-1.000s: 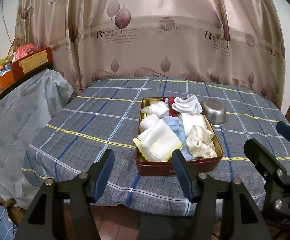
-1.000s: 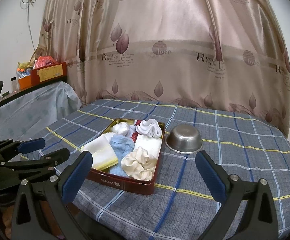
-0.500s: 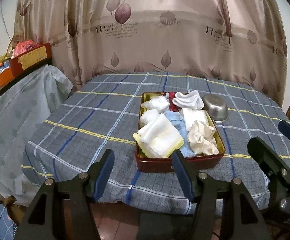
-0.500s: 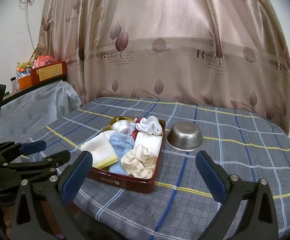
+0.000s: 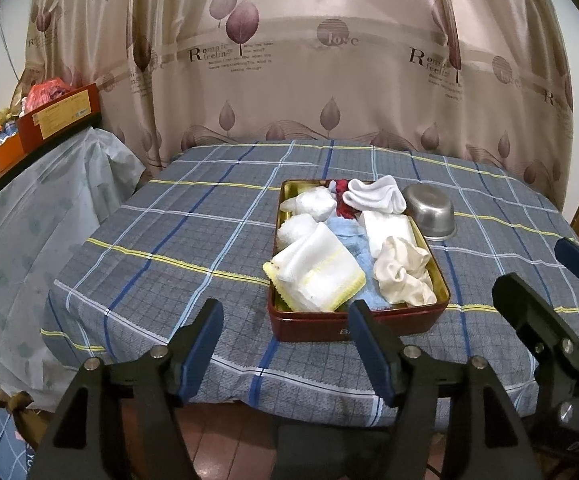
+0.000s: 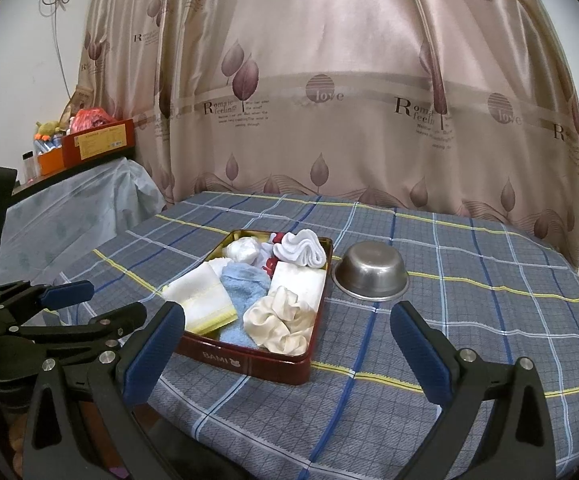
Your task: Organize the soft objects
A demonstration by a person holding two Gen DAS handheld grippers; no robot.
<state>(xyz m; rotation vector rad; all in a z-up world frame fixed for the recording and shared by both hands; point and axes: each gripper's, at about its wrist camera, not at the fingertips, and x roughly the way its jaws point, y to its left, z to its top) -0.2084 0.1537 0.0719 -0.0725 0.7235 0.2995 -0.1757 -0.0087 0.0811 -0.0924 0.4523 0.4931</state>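
Observation:
A dark red tin (image 5: 313, 326) (image 6: 249, 362) on the plaid table holds several soft items: a white cloth with yellow trim (image 5: 315, 274) (image 6: 201, 300), a light blue towel (image 5: 345, 232) (image 6: 245, 284), a cream scrunchie (image 5: 401, 274) (image 6: 277, 318), a folded white cloth (image 5: 387, 228), a white sock bundle (image 5: 375, 196) (image 6: 301, 250) and a red item (image 5: 343, 208). My left gripper (image 5: 285, 348) is open and empty before the table's near edge, short of the tin. My right gripper (image 6: 289, 354) is open and empty, near the tin's front.
An upturned steel bowl (image 5: 429, 210) (image 6: 371, 270) sits just right of the tin. The plaid tablecloth (image 5: 169, 248) covers the table, with a leaf-print curtain (image 5: 329, 60) behind. A plastic-covered cabinet (image 5: 29, 216) with boxes stands at left.
Both grippers have drawn back and risen slightly; the tin and bowl sit a little farther off in both views. Both stay open. Nothing on the table has moved.

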